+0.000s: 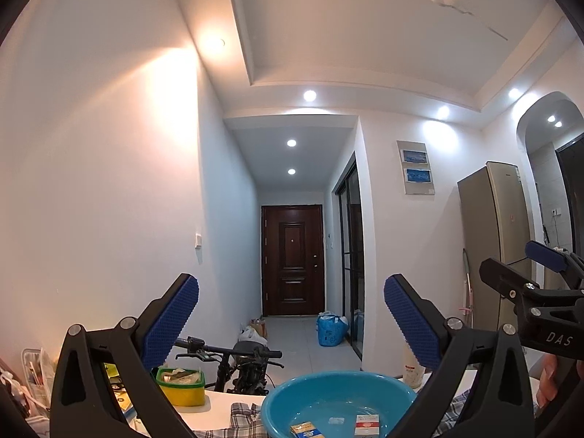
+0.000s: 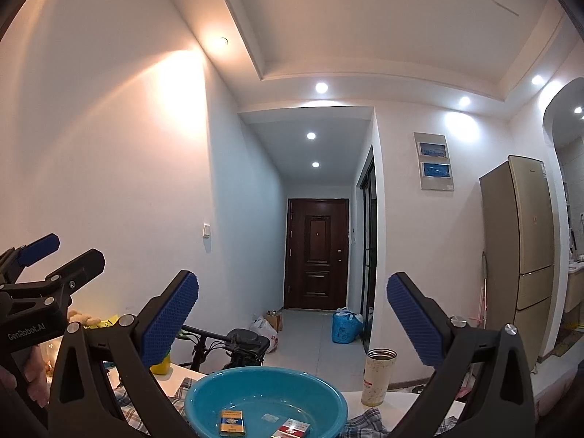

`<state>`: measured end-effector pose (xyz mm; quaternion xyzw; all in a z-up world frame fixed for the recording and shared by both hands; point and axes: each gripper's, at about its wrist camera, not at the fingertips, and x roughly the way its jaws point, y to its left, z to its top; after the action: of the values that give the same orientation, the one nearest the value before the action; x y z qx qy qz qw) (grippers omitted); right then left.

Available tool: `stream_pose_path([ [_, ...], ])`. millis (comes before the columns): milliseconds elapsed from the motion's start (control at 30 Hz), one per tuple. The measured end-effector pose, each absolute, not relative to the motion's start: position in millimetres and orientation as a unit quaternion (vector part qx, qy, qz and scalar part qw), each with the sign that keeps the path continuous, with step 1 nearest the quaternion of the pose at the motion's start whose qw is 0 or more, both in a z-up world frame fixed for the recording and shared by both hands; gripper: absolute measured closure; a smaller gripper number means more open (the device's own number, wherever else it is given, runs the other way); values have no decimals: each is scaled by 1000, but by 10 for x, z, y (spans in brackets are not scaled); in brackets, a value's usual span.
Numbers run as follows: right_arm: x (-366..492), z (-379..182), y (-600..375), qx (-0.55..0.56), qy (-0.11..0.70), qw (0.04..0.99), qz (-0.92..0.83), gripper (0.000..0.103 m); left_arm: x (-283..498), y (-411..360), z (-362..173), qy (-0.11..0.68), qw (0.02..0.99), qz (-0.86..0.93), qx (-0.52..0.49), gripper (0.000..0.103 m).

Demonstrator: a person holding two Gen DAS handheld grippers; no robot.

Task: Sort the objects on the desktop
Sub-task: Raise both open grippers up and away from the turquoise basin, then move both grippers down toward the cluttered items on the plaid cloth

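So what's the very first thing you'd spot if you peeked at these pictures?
Probably the big blue basin on the table, with a yellow and blue packet and a red and white packet lying inside it. Next, the two open claws, left claw and right claw, held up high above the basin with nothing in them. Far behind, a dark brown door ends the hallway.

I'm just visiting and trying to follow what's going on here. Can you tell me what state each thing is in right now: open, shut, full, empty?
Left gripper: open, holding nothing.
Right gripper: open, holding nothing.
Blue basin: upright on the table, two small packs lying inside.
Yellow-blue pack: lying flat, shut.
Red-white pack: lying flat, shut.
Steel cup: upright beside the basin, no lid.
Green-lidded yellow box: lid on.
Brown door: shut.
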<state>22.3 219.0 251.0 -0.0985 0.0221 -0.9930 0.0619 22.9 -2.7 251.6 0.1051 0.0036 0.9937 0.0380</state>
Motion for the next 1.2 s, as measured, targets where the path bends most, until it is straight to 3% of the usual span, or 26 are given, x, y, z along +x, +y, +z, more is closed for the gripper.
stream_pose_path([
  [367, 255, 2548, 2149, -23, 20, 90, -995, 0, 240, 108, 2511, 31, 72, 996, 35, 0],
  [600, 225, 2482, 2071, 37, 74, 87, -993, 0, 340, 216, 2446, 86, 28, 996, 17, 0],
  [933, 229, 2472, 2139, 41, 53, 128, -990, 0, 411, 191, 2450, 79, 53, 995, 10, 0],
  [1200, -191, 2002, 2363, 173, 12, 201, -964, 0, 101, 138, 2095, 69, 69, 992, -81, 0],
])
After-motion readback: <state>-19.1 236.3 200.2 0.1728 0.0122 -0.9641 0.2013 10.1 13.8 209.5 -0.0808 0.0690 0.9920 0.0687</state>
